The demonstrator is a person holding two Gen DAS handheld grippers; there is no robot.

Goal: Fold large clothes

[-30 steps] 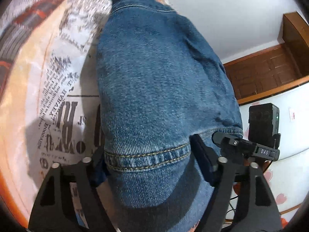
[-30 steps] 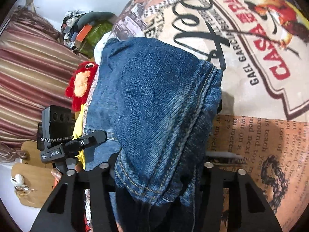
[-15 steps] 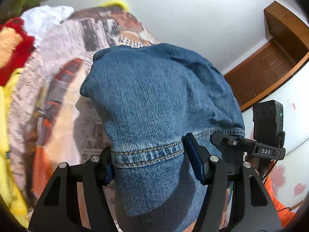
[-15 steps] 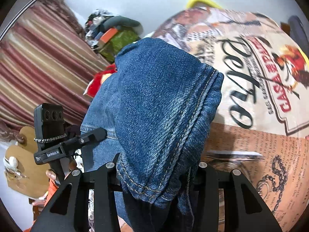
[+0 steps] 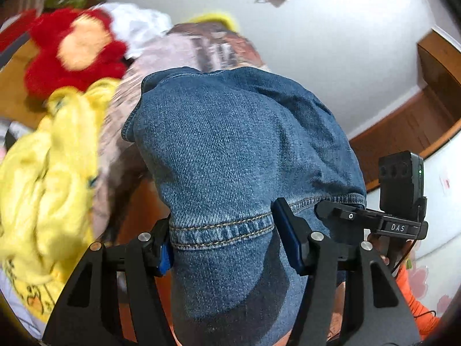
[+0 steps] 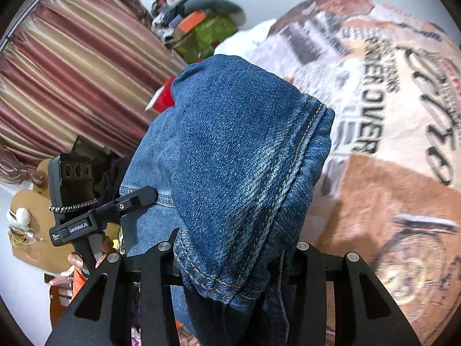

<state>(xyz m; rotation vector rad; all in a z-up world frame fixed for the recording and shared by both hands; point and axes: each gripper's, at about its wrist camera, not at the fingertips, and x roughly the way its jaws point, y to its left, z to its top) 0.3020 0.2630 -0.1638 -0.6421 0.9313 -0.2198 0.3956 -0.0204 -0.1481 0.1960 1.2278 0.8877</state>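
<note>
Jeans (image 5: 245,158) hang forward-down, long axis away, toward bedspread (image 6: 403,201); left gripper (image 5: 222,245) and right gripper (image 6: 233,262) each clamp hem, level.

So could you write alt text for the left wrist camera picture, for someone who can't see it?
Two black fingers of the left gripper clamp the stitched hem of a blue denim garment, which drapes away over a printed bedspread. A crumpled yellow cloth and a red plush toy lie to the left; the right gripper shows at right.
</note>
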